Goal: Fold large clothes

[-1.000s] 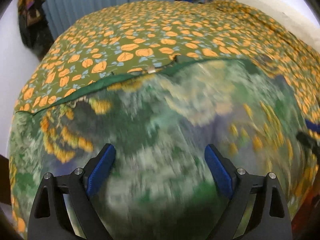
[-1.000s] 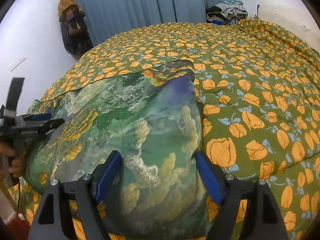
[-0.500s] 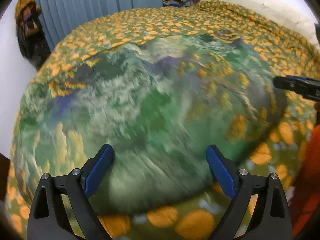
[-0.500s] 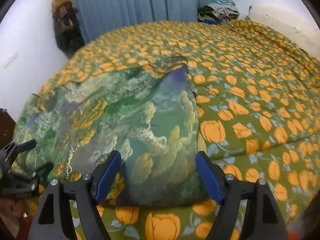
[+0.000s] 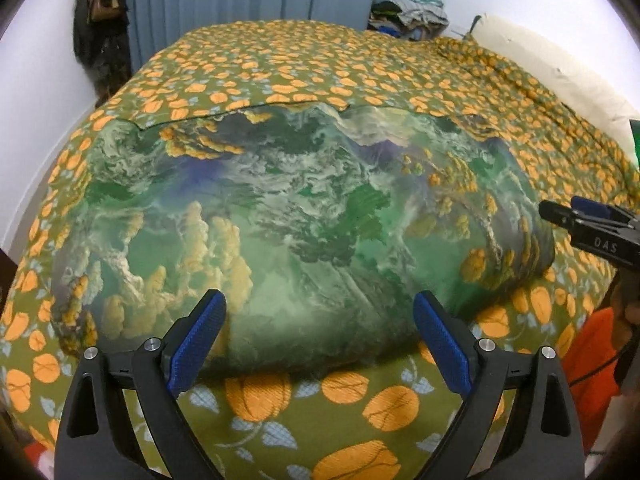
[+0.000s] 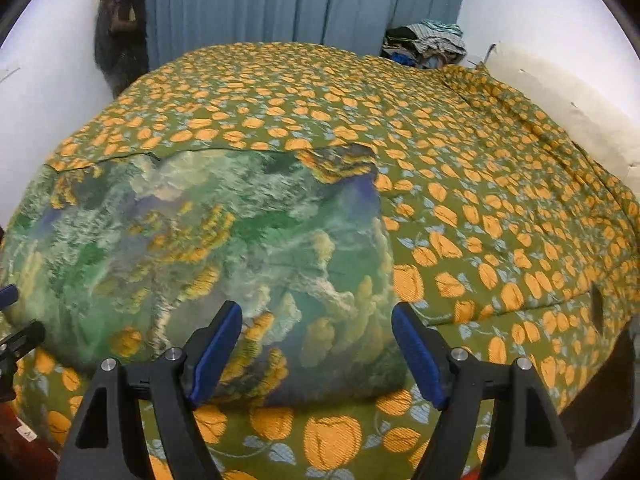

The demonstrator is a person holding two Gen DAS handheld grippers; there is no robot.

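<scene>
A large green garment [image 5: 304, 224] with a cloud and yellow flower print lies folded flat on the bed; it also shows in the right wrist view [image 6: 208, 252]. My left gripper [image 5: 320, 340] is open and empty, just in front of the garment's near edge. My right gripper [image 6: 318, 352] is open and empty at the garment's near right corner. The right gripper shows from the side in the left wrist view [image 5: 588, 228], beside the garment's right edge. Part of the left gripper shows at the left edge of the right wrist view [image 6: 16, 336].
The bed is covered by an olive spread with orange flowers [image 6: 480, 184]. A pale pillow [image 5: 560, 80] lies at the far right. A clothes pile [image 6: 424, 44] and blue curtain [image 6: 304, 0] are behind. Dark clothing [image 6: 120, 20] hangs on the left wall.
Both grippers have pulled back and up from the garment toward the near bed edge. The garment now lies still and flat, with more bedspread showing in front of it.
</scene>
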